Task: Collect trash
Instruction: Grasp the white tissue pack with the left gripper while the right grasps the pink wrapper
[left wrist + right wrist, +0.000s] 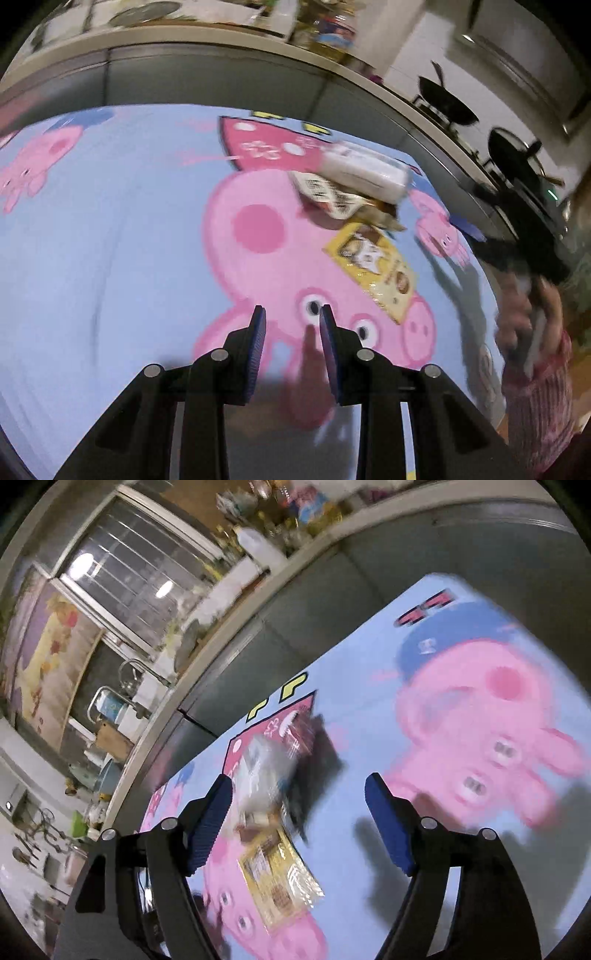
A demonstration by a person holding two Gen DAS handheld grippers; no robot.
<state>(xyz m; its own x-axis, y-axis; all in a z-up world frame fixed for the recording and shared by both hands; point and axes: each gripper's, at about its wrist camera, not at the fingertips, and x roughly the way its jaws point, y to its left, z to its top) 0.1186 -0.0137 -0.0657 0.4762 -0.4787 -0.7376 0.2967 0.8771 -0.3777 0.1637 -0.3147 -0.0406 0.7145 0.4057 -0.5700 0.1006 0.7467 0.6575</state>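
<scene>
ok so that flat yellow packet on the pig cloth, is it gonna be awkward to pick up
Probably somewhat. The yellow packet lies flat on the cartoon cloth, so fingers may struggle to get under an edge. It looks thin and glossy in the right wrist view, so likely floppy, light and a bit slippery. Pushing may drag the cloth with it.

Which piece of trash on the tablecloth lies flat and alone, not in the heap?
The yellow packet, printed side up, nearest the left gripper; the white pack rests on the crumpled wrappers.

no text can be read with certainty — the print on the yellow packet [373,271] and the black-and-white wrapper [325,194] is blurred, only yellow letter shapes show on the blue cloth [280,694].
</scene>
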